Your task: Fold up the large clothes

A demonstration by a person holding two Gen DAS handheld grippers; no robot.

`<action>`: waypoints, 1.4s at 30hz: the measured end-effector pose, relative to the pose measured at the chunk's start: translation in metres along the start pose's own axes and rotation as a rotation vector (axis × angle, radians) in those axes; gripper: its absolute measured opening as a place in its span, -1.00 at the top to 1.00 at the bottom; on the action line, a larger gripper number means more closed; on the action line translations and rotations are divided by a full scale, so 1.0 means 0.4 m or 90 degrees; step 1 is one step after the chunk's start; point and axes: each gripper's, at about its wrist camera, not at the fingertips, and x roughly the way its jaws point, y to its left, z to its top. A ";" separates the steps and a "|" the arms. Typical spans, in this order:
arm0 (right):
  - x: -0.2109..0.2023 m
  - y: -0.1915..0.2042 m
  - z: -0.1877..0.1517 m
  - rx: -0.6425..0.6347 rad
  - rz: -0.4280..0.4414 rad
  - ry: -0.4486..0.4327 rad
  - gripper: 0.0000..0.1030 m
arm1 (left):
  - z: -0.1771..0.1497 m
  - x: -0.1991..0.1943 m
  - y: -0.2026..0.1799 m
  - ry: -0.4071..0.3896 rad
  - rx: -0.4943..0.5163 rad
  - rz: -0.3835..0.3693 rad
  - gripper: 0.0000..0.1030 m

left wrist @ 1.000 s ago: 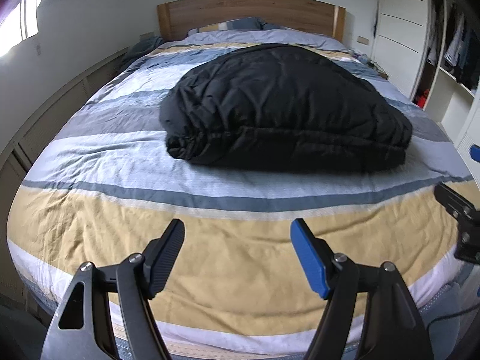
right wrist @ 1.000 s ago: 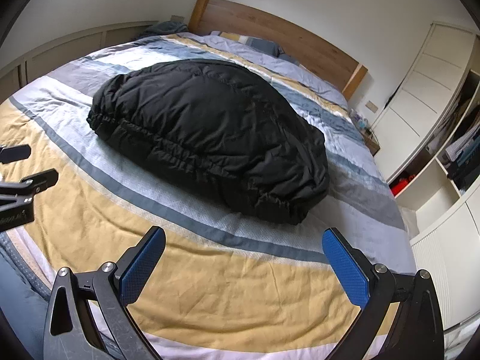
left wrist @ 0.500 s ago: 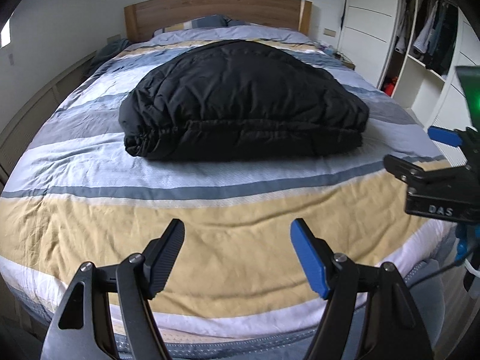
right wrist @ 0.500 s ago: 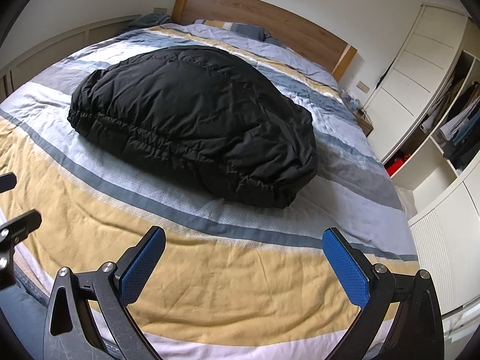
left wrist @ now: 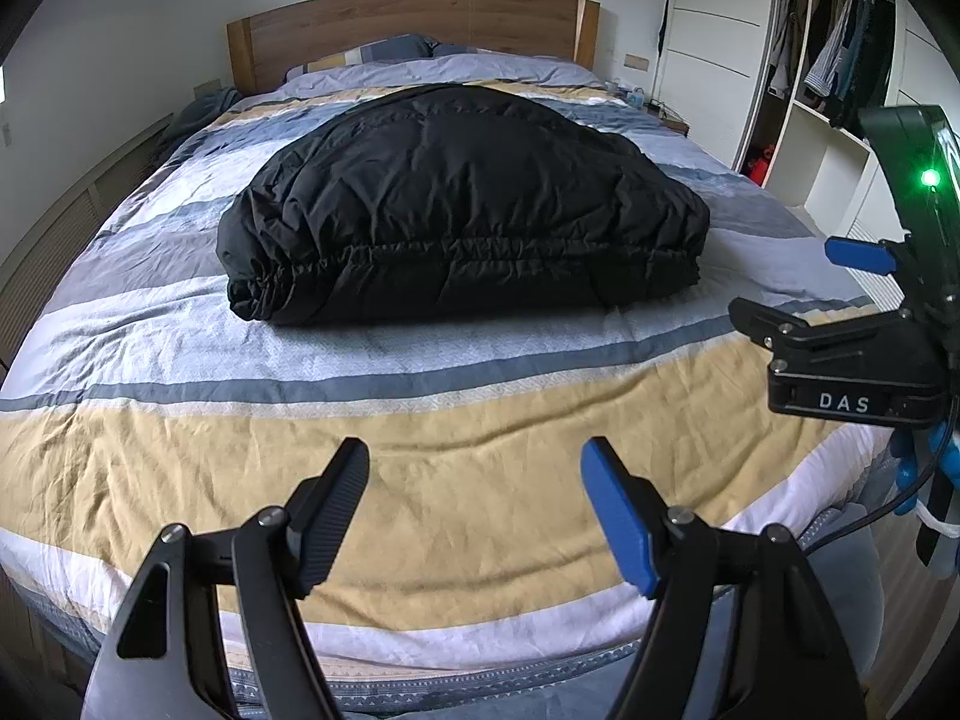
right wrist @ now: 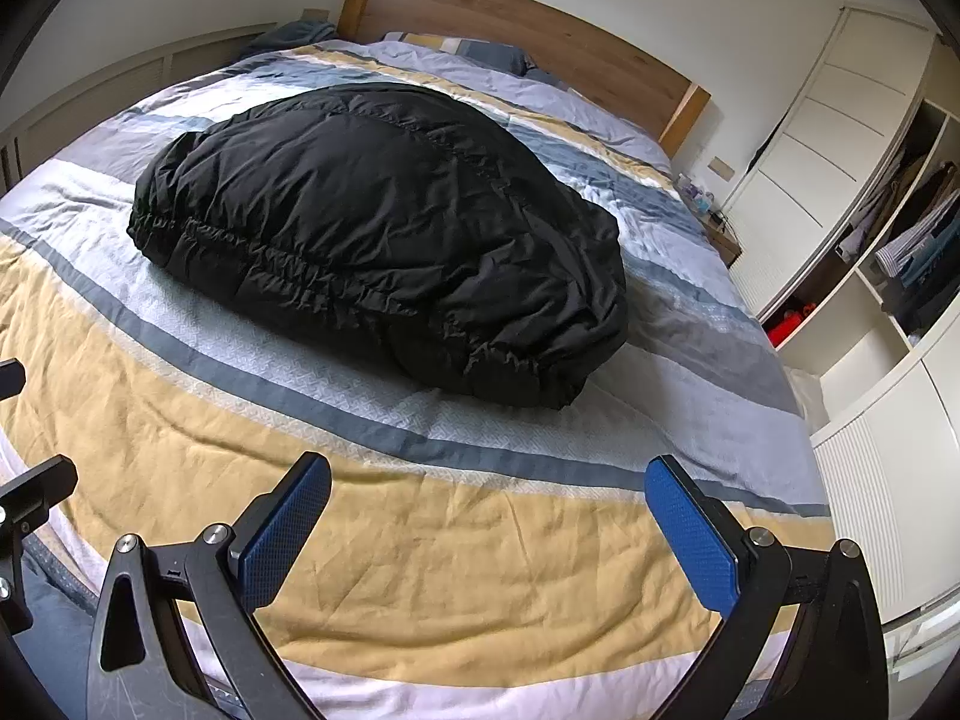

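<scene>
A black jacket (left wrist: 462, 204), folded into a puffy bundle, lies mid-bed on the striped cover (left wrist: 420, 438), well short of the headboard (left wrist: 414, 18). The left gripper (left wrist: 474, 474) hangs over the yellow stripe at the foot, jaws apart with nothing between them. Further right, the right gripper (right wrist: 487, 498) is likewise spread wide and empty; seen from the left wrist, its body carries the white letters "DAS" (left wrist: 843, 402) below a green light (left wrist: 929, 178). A wardrobe (left wrist: 840, 66) stands at far right.
</scene>
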 end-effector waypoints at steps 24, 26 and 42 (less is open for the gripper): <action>0.050 0.000 0.007 0.009 0.011 0.019 -0.99 | 0.008 0.048 0.066 0.019 -0.031 0.034 -0.40; 0.060 0.000 0.011 0.009 0.012 0.021 -0.99 | 0.012 0.057 0.078 0.022 -0.036 0.040 -0.40; 0.264 -0.145 0.149 0.133 0.109 0.032 -0.99 | 0.196 0.231 0.432 0.019 -0.181 0.096 -0.40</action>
